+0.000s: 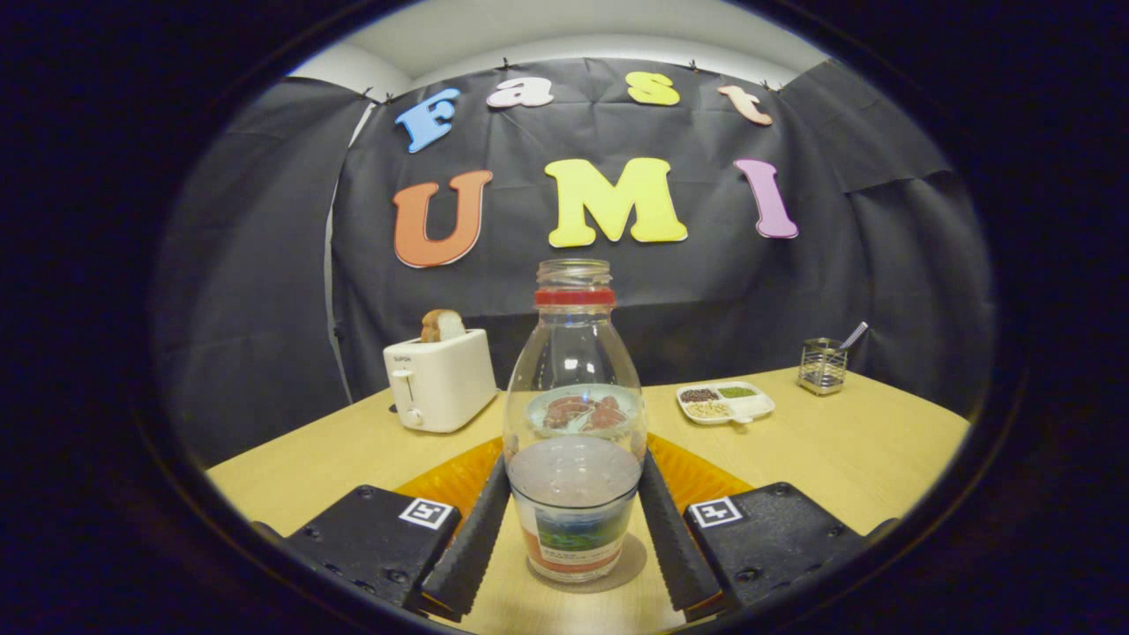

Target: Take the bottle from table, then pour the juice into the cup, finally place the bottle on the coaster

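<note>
While upright on wood, clear glass bottle (574, 414) between ribbed black tongs (573, 538).

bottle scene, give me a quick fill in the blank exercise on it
1. The clear bottle stands upright between the two ____ of the gripper.
2. The ring round the bottle's neck is ____.
3. A slice of bread sticks up from the white ____ on the table.
4. The orange coaster lies ____ the bottle.

Missing words: fingers; red; toaster; behind
</note>
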### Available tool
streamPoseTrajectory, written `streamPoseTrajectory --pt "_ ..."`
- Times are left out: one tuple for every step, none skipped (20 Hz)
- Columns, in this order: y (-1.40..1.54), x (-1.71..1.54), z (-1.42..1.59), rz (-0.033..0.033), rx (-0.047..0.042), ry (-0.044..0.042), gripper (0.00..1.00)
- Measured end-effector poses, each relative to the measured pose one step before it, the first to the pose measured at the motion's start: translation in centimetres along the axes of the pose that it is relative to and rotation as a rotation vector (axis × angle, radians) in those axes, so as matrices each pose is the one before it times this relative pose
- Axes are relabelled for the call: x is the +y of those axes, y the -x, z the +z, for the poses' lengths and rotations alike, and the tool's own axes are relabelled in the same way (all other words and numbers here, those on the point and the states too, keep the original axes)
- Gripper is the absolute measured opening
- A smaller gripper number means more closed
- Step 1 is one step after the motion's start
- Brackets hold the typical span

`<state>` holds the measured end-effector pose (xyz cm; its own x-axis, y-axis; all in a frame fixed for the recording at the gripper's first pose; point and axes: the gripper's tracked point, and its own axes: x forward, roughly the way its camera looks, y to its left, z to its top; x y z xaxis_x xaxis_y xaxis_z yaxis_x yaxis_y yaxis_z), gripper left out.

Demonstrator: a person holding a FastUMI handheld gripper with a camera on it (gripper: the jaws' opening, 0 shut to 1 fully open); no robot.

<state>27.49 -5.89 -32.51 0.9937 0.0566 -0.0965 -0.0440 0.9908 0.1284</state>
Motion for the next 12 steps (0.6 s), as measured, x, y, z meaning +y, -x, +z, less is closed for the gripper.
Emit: streamPoseTrajectory --pt "-0.262 -0.312 -0.768 -0.00820 0.01684 0.02449 0.83" --pt "-0.142 -0.281 -0.615 -0.00441 0.01614 0.01989 0.84" --pt "-0.120 0.155 -0.395 0.00743 0.00848 0.00496 0.84" --pt "-0.017 0.008 -0.335 0.00248 0.00390 -0.00710 0.85" --pt "-0.003 0.193 -0.268 0.00812 0.00695 -0.01271 0.85" --pt "0.105 0.270 -0.070 0.00589 0.00070 0.00321 0.93" --pt "0.317 -0.121 0.093 -0.01045 0.00268 0.00651 1.00" --pt "0.413 -0.625 0.154 -0.02512 -0.00257 0.01353 1.00" --pt "0.556 -0.474 0.334 -0.01935 -0.00532 0.00549 1.00" --pt "0.523 -0.142 0.395 -0.00454 -0.00423 0.00256 1.00" --pt "0.648 0.172 0.479 0.00341 -0.00434 -0.00104 1.00" --pt "0.660 0.216 0.624 0.00696 -0.00428 -0.00144 1.00"
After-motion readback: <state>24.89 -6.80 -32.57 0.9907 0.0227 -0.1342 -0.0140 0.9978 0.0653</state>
